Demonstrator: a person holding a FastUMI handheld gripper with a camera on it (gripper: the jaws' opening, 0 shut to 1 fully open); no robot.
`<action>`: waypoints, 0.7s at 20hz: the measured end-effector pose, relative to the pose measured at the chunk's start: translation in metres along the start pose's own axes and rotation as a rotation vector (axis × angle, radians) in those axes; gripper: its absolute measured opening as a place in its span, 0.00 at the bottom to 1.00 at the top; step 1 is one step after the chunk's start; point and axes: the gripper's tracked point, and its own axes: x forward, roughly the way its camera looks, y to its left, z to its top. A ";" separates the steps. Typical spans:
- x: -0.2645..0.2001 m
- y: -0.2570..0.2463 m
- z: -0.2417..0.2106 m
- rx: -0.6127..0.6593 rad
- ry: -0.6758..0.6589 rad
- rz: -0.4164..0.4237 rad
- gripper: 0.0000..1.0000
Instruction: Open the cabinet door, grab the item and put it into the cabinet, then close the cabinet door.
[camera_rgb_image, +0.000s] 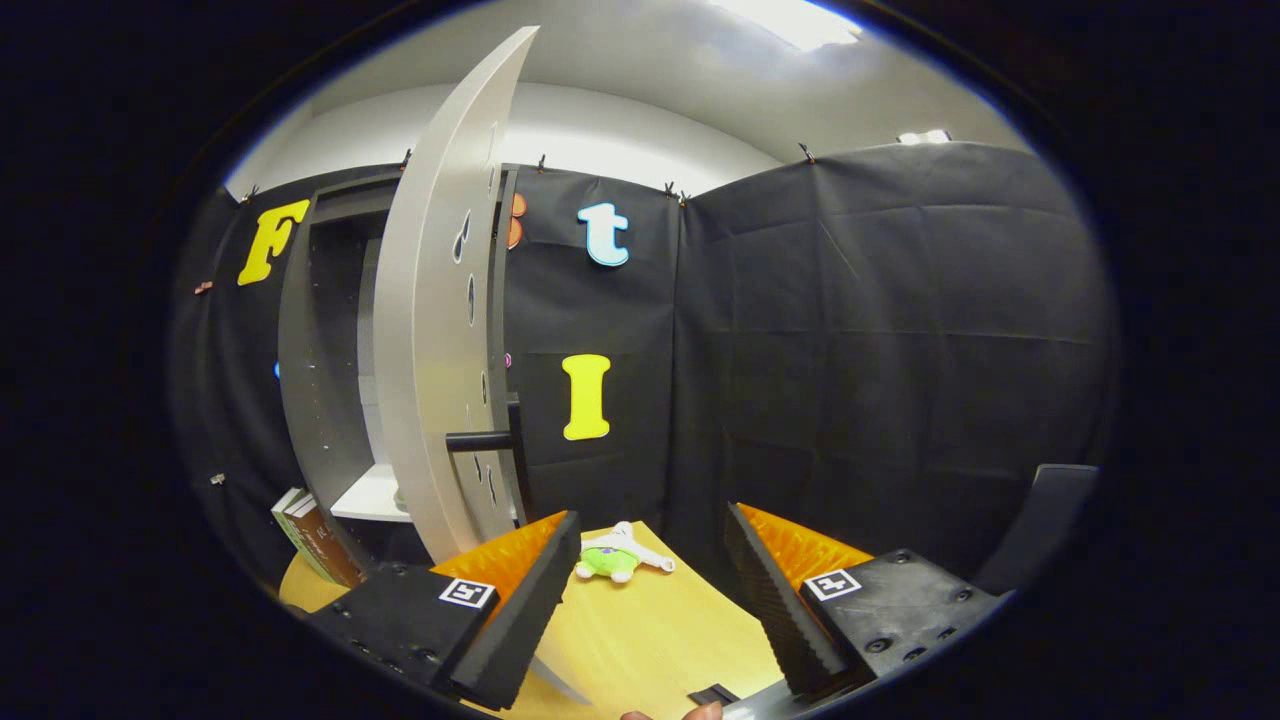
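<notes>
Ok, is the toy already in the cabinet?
No, the toy lies on the table just ahead of the open, empty gripper, outside the cabinet, whose door stands open.

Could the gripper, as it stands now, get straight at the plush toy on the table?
Probably yes: the gripper is open, the plush toy lies just ahead between its fingers on bare table, and the open cabinet door stands off to one side.

The gripper (650, 560) is spread open above the desk (660, 640), holding nothing. Beyond the fingers a plush toy (615, 556) lies near the desk's far edge, beside the cabinet (330, 380) with its door (430, 340) swung open.
</notes>
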 end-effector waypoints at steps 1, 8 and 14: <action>-0.002 0.004 0.001 -0.005 0.002 -0.001 0.96; -0.024 0.046 0.000 -0.006 0.018 0.075 0.96; -0.035 0.091 -0.001 0.013 0.041 0.179 0.96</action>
